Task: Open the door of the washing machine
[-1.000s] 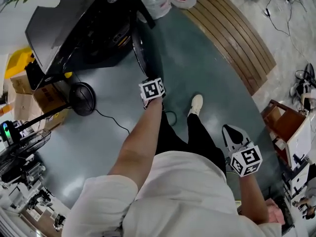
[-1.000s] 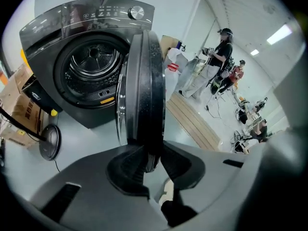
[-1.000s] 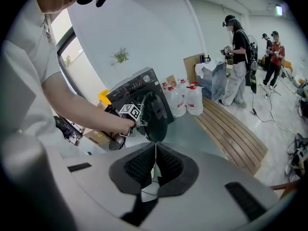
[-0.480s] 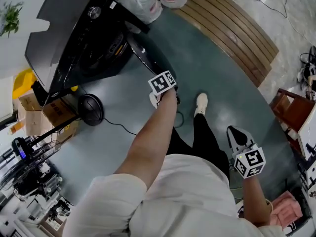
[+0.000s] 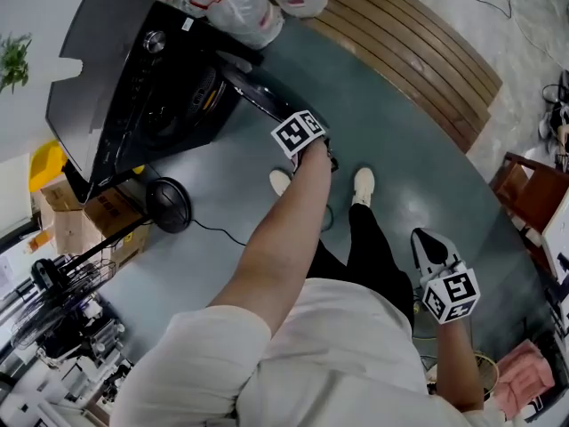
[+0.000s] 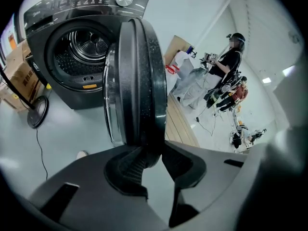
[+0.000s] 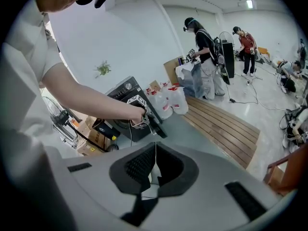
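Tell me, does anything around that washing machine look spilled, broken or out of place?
Nothing spilled or broken. The washing machine has its door open. The one untidy thing is a black cable trailing loose over the floor near the person's shoes, perhaps a trip risk.

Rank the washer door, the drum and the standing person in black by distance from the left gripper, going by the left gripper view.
1. Washer door: centre, its edge between the jaws of the left gripper, which have just been opening.
2. Drum: upper left, behind the door.
3. Standing person in black: far right, across the room.
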`<state>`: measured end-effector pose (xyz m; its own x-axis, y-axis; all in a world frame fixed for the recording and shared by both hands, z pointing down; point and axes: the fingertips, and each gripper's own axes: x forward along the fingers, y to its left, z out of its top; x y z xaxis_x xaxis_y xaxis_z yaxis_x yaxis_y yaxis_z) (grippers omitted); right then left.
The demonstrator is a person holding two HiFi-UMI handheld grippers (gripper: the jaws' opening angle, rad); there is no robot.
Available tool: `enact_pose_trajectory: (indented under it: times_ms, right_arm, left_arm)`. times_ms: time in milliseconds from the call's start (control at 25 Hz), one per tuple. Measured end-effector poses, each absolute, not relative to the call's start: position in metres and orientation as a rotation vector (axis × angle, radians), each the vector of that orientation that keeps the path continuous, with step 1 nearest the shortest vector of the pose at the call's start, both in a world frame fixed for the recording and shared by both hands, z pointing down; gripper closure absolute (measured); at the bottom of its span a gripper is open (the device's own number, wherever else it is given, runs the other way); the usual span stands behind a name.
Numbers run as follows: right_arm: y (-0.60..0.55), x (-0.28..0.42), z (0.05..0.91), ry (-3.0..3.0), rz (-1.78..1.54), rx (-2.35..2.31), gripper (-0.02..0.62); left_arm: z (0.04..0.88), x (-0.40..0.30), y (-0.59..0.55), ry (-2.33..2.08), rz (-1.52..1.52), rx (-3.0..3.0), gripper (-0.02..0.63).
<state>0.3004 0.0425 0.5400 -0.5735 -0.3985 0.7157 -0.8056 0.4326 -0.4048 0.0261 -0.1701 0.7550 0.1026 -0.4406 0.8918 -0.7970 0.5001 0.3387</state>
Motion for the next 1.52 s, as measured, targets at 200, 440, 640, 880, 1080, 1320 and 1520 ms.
enact_pose_trajectory:
  times_ms: [200, 440, 640, 880, 1080, 1320, 1520]
  right_arm:
    - [0.039, 0.312, 0.539, -2.156, 1.005, 1.017, 0.581]
    - [0.027, 0.312, 0.537, -2.163, 0.995, 1.022, 0.581]
    - [0.022, 0.313, 0.538, -2.165, 1.002, 1.018, 0.581]
    - [0.02, 0.312, 0.538, -2.169, 0.998, 1.01, 0.581]
    - [0.013, 0.307, 0.535, -2.183, 0.951, 0.986, 0.581]
    - [0.007, 0.298, 0.532, -2.206, 0.918, 0.953, 0.581]
    - [-0.004, 0.285, 0.524, -2.25, 0.866, 0.901, 0.581]
  left_arm:
    - [0.756, 0.036, -0.181, -1.528, 0.343, 1.103, 0.497]
    - [0.756, 0.039, -0.187, -1.529, 0.329, 1.094, 0.497]
    - [0.755, 0.039, -0.19, -1.535, 0.324, 1.086, 0.495]
    - [0.754, 0.041, -0.188, -1.551, 0.334, 1.068, 0.494]
    - [0.75, 0.047, -0.19, -1.538, 0.348, 1.115, 0.478]
    - [0.734, 0.07, -0.18, -1.482, 0.336, 1.21, 0.441]
    - [0.71, 0.081, -0.164, -1.427, 0.331, 1.337, 0.44]
